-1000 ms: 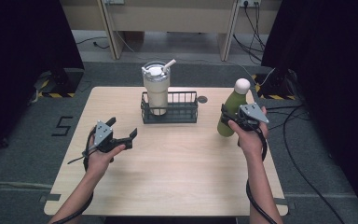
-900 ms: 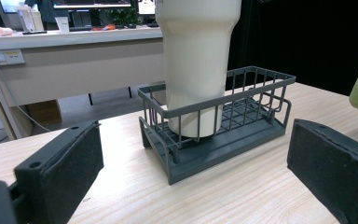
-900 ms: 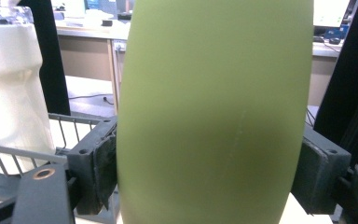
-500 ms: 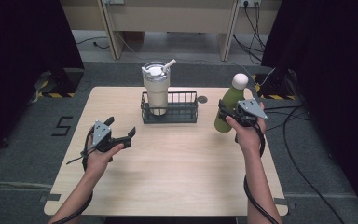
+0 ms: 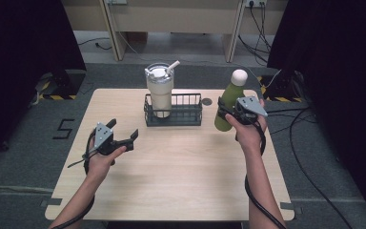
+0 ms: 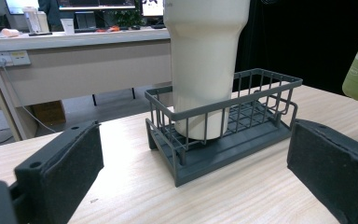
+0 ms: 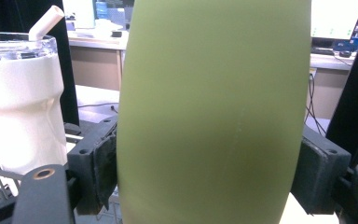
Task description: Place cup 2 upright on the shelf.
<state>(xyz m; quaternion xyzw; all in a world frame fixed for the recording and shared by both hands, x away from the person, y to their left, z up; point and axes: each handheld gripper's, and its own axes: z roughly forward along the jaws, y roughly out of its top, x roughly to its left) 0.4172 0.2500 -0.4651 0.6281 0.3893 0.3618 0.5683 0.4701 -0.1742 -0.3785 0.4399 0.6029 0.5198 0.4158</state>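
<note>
Between the right gripper's (image 7: 205, 177) jaws: green bottle (image 7: 214, 107)

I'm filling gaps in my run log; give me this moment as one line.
right gripper: shut on green bottle, tilted, right of rack | left gripper: open, holding nothing | tumbler: upright in rack

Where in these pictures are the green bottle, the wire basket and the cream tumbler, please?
green bottle (image 5: 226, 102), high view, on its body above the gripper.
wire basket (image 6: 242, 140), left gripper view, on its floor.
cream tumbler (image 5: 160, 90), high view, on its side wall.
</note>
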